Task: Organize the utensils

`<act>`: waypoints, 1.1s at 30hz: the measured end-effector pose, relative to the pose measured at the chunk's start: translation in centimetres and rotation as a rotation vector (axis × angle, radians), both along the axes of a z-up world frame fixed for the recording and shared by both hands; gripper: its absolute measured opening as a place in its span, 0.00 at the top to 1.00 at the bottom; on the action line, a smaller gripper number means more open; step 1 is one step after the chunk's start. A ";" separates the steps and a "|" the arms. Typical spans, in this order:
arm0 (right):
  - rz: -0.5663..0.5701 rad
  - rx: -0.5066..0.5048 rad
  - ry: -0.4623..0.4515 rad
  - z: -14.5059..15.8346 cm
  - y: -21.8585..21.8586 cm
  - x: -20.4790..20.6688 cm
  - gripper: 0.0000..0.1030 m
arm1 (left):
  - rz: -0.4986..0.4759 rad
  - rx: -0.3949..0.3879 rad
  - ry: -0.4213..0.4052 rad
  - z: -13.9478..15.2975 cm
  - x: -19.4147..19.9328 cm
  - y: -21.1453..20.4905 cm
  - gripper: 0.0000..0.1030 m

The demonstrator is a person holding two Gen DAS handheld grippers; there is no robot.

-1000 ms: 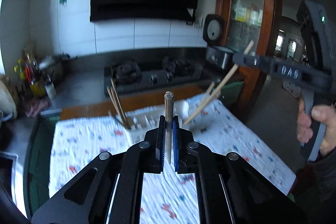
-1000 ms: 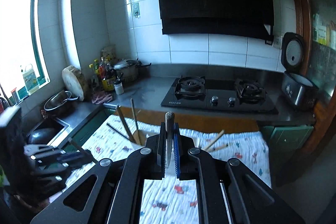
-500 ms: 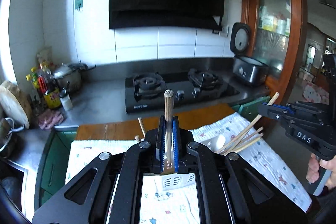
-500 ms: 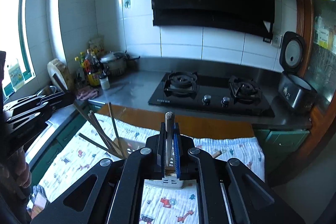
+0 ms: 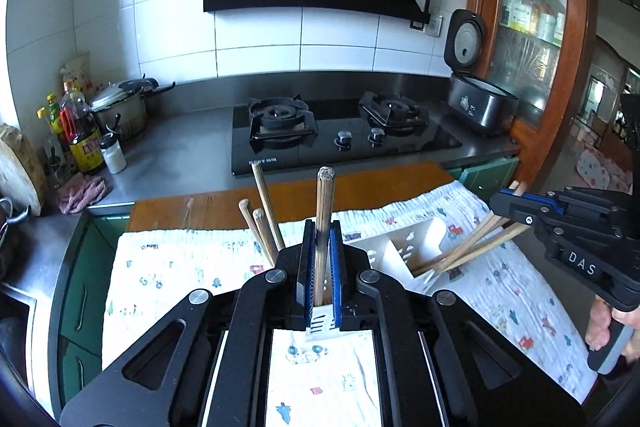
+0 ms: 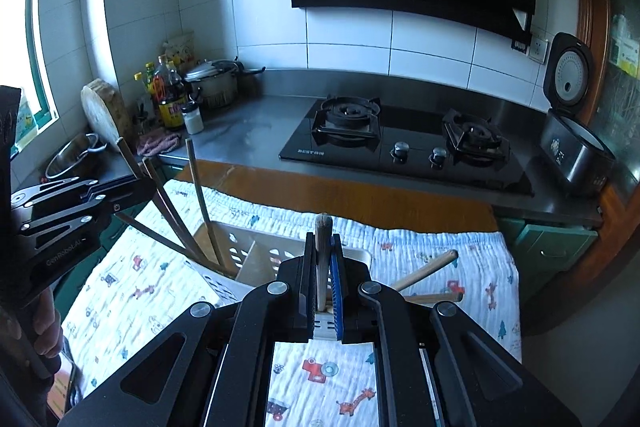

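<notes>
Left wrist view: my left gripper [image 5: 320, 267] is pinched on a chopstick [image 5: 323, 223], which stands upright between the blue pads over the white utensil holder [image 5: 404, 251]. Three more chopsticks [image 5: 262, 215] lean in the holder's left compartment; another bundle [image 5: 472, 247] slants out of its right side. To the right, my right gripper [image 5: 516, 201], held in my right hand [image 5: 604, 327], is pressed on the top end of a second chopstick [image 5: 520, 189] above that bundle. The holder sits on a printed cloth [image 5: 180, 267] covering a wooden table [image 5: 224, 201].

Right wrist view: my right gripper [image 6: 323, 279] clamps its chopstick [image 6: 322, 255] upright over the near compartment of the holder [image 6: 248, 251]. At left, my left gripper [image 6: 132, 191] is among the leaning chopsticks [image 6: 200, 195]. Two chopsticks [image 6: 428, 269] stick out to the right of the gripper above the cloth [image 6: 440, 247]; what they rest on I cannot tell. Beyond the table: steel counter [image 6: 256, 123], gas stove [image 6: 404, 143], rice cooker [image 6: 572, 147], bottles [image 6: 168, 99]
</notes>
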State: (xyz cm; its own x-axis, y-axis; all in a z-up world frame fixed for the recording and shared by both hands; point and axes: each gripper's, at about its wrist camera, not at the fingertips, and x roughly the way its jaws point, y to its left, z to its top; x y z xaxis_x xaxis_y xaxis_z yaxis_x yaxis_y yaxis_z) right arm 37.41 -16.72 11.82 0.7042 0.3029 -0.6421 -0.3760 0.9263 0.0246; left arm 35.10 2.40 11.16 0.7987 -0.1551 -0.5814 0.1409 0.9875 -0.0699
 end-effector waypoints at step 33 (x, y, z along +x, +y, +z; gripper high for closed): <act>-0.088 0.002 -0.184 -2.3 -2.8 -19.1 0.11 | 0.098 0.020 -0.090 -2.3 -19.0 0.1 0.05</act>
State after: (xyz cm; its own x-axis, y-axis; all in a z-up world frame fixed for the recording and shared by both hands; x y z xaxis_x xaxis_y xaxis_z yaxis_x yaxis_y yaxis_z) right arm 18.35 -19.52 9.51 0.8333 0.2361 -0.4999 -0.2918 0.9558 -0.0351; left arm 16.14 2.47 8.89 0.8586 -0.0631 -0.5088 0.0487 0.9979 -0.0415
